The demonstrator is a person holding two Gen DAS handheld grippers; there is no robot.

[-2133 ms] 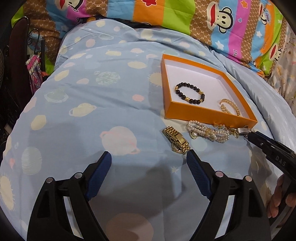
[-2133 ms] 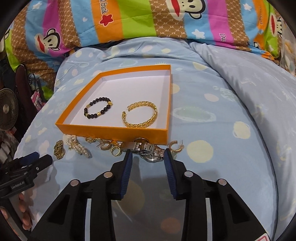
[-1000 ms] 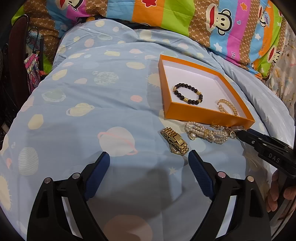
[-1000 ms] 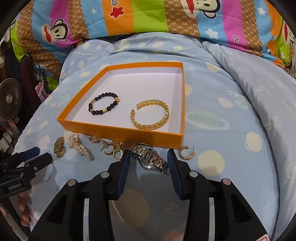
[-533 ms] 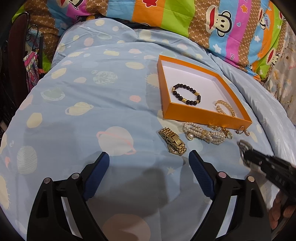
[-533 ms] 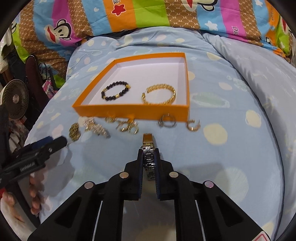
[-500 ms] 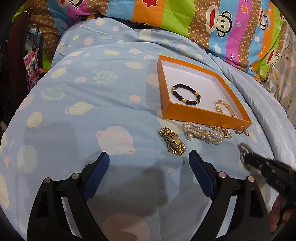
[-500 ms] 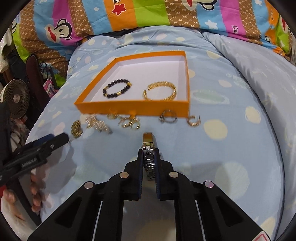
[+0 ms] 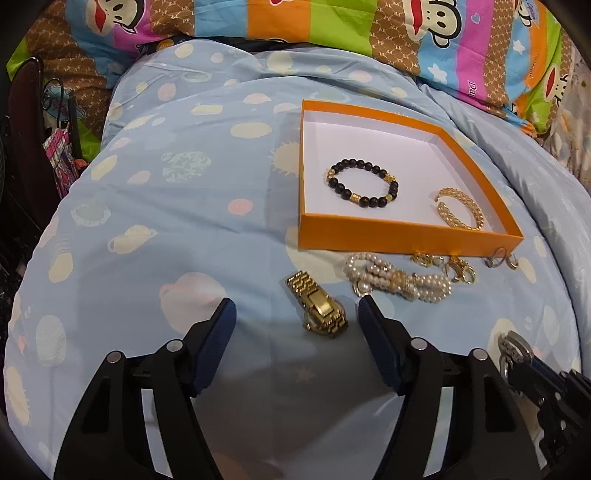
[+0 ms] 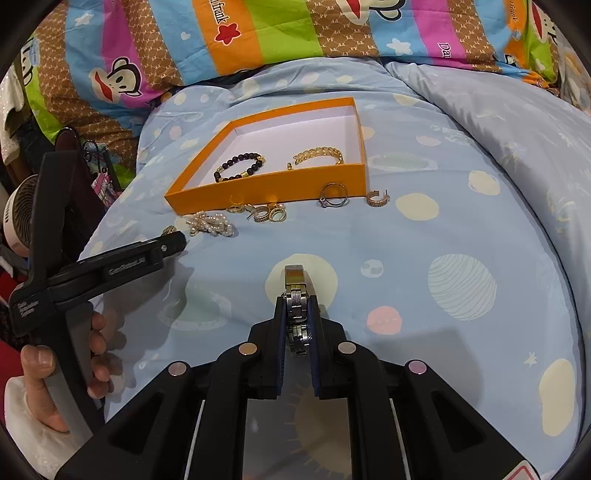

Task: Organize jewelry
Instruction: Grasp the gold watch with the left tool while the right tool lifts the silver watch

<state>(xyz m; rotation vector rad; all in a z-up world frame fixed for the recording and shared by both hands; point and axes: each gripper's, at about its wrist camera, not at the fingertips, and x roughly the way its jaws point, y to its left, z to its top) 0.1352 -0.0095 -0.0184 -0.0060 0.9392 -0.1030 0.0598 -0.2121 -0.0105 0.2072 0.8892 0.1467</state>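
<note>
An orange box [image 9: 406, 236] [image 10: 266, 186] lies on the blue bedspread. In it are a black bead bracelet [image 9: 362, 182] [image 10: 238, 168] and a gold bangle [image 9: 460, 208] [image 10: 319, 155]. In front of the box lie a gold watch [image 9: 317, 304], a pearl bracelet [image 9: 399, 282] [image 10: 210, 225], gold earrings [image 10: 264, 212], a ring [image 10: 332, 195] and a gold hoop [image 10: 378, 199]. My left gripper [image 9: 295, 325] is open, its fingers either side of the gold watch. My right gripper [image 10: 297, 308] is shut on a silver watch [image 10: 295, 295] [image 9: 511, 347], held above the bedspread, well short of the box.
A striped monkey-print pillow [image 9: 332, 22] [image 10: 258, 33] lies behind the box. A small fan [image 10: 18, 218] and dark clutter stand off the bed's left side. The left gripper's arm and the hand holding it [image 10: 74, 354] show in the right wrist view.
My right gripper closed on the silver watch, lifted it and drew back from the box. My left gripper moved forward, so the gold watch now sits between its open fingers.
</note>
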